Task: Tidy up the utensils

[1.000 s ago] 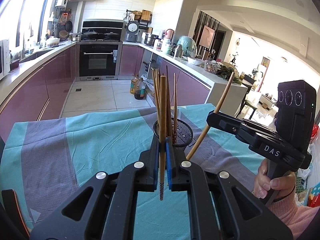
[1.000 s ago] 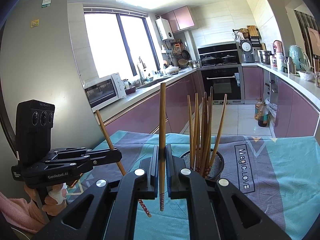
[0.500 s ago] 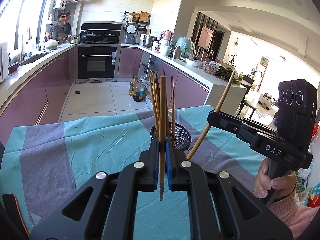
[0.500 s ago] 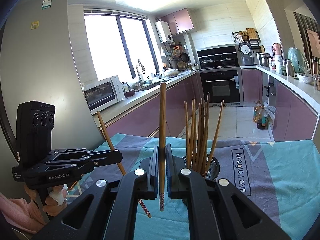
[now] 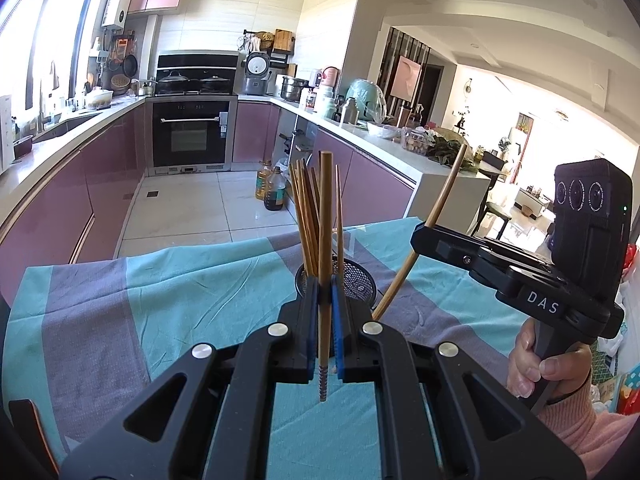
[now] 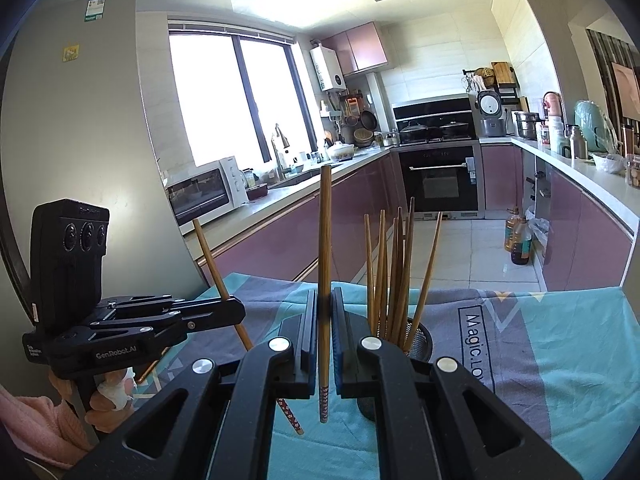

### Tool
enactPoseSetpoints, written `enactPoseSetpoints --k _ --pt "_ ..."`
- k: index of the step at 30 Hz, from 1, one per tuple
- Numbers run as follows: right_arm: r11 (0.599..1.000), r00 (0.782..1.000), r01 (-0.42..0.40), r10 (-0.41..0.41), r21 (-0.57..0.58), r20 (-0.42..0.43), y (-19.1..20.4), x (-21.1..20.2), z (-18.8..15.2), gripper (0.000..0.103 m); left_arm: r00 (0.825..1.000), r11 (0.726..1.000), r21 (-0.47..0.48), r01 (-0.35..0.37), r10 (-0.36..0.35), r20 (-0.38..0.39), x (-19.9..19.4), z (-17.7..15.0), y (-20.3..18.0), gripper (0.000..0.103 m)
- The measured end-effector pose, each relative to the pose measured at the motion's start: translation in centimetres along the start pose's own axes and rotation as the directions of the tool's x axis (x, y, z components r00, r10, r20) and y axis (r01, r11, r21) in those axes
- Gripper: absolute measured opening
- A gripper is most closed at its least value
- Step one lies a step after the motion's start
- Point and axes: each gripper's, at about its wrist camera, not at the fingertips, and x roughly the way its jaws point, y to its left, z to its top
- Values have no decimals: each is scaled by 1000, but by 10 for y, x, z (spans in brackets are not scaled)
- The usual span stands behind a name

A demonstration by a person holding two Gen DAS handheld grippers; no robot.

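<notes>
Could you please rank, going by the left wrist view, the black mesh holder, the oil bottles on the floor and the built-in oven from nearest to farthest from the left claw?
1. Black mesh holder, just ahead on the cloth.
2. Oil bottles, on the floor beyond the table.
3. Built-in black oven, at the kitchen's far end.

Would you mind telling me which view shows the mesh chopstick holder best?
The left wrist view: the mesh chopstick holder's rim shows beyond the left gripper. In the right wrist view the right gripper hides most of it.
</notes>
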Motion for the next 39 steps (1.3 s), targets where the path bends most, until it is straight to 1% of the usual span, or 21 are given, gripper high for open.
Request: enactPoseSetpoints --k 23,39 --pt "1000 999 5 -4 -12 34 -2 -8 8 5 999 1000 26 1 -2 44 -5 7 -6 7" --pt "1000 999 2 -1 -21 52 -3 -11 13 5 997 999 42 6 -9 75 -18 11 -9 7"
